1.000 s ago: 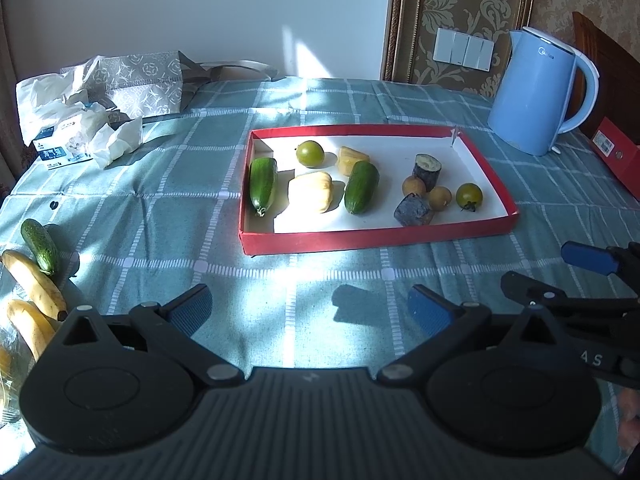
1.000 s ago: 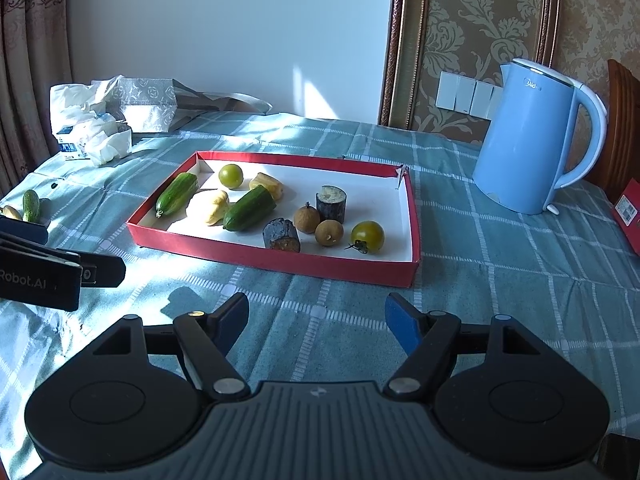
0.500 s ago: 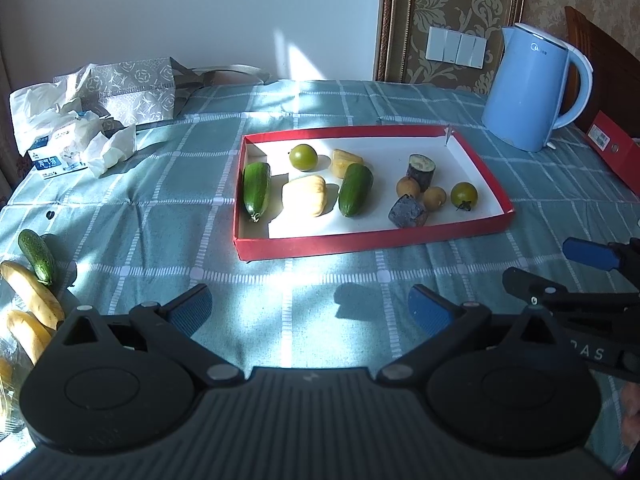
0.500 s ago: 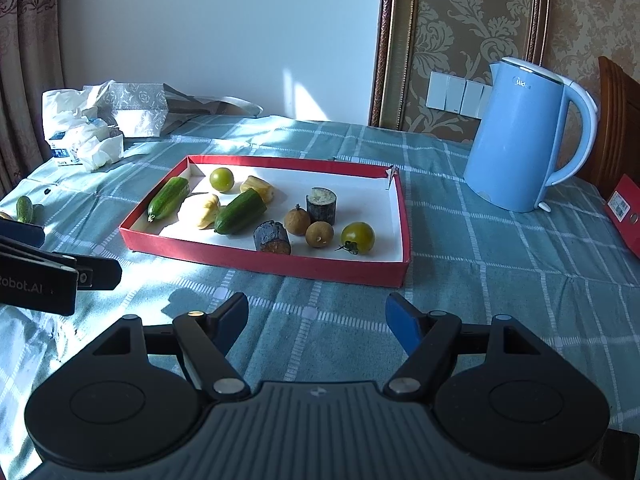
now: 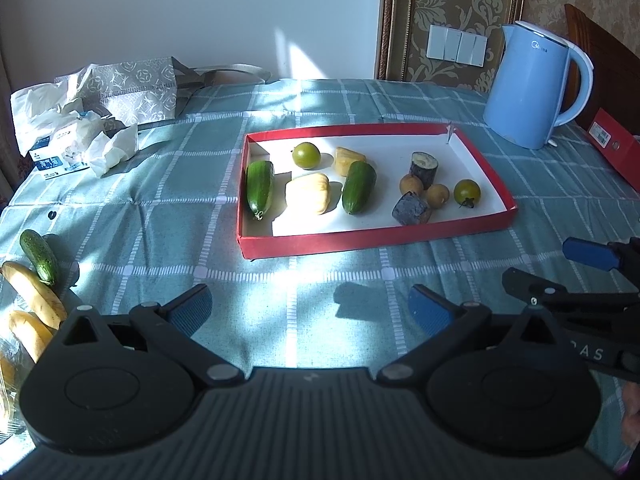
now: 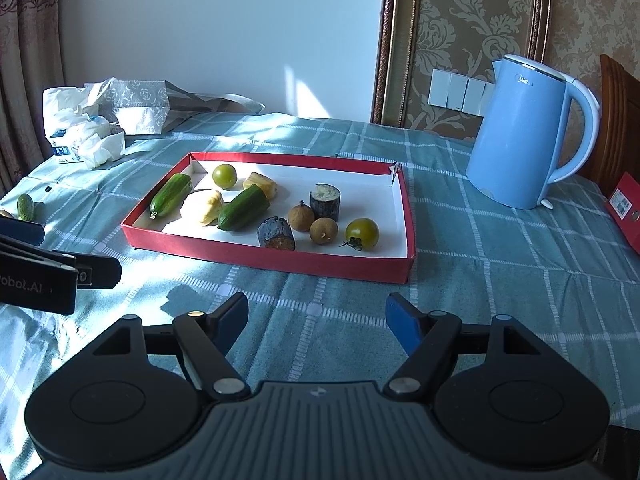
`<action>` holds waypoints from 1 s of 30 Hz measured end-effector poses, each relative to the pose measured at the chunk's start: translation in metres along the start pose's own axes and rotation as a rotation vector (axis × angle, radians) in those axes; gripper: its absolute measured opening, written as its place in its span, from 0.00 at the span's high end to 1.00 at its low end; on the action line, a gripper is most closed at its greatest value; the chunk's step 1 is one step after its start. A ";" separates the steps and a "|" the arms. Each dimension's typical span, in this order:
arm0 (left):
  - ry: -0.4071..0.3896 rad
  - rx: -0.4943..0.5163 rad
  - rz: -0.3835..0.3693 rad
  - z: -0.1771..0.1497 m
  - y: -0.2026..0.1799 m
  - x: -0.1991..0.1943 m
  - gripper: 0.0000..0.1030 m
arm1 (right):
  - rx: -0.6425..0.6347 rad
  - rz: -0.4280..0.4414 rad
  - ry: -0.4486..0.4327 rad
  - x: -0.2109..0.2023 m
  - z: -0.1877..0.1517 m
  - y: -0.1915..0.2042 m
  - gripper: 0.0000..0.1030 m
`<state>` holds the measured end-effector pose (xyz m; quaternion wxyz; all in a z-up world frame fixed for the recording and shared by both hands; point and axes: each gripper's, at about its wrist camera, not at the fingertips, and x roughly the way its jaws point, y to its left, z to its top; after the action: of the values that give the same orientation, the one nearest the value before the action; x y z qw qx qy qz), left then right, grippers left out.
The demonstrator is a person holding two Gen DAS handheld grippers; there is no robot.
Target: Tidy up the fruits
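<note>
A red-rimmed white tray (image 5: 360, 240) (image 6: 280, 266) lies mid-table. It holds two cucumbers (image 5: 259, 188), a yellow squash piece (image 5: 308, 198), green tomatoes (image 5: 466, 192), two longans (image 6: 324, 230) and dark cut chunks (image 6: 276, 233). A loose cucumber (image 5: 38, 256) and bananas (image 5: 34, 294) lie at the left table edge. My left gripper (image 5: 310, 308) and right gripper (image 6: 316, 316) are open and empty, both short of the tray's near rim.
A blue kettle (image 5: 532, 88) (image 6: 524, 136) stands right of the tray. Tissue packs and a patterned bag (image 5: 100, 116) lie at the back left. A red box (image 5: 616, 152) sits at the right edge. The checked cloth (image 6: 500, 280) covers the table.
Both grippers drifted slightly back and to the side, so the tray shifts a little in view. Nothing was grasped or moved.
</note>
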<state>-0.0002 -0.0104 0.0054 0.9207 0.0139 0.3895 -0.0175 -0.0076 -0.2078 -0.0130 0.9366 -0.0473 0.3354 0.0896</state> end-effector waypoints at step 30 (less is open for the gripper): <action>0.003 0.005 0.002 0.001 0.000 0.006 0.00 | -0.016 0.004 0.011 0.007 0.002 0.003 0.27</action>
<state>0.0049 -0.0107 0.0016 0.9201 0.0167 0.3909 -0.0174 -0.0011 -0.2034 -0.0161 0.9342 -0.0549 0.3397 0.0939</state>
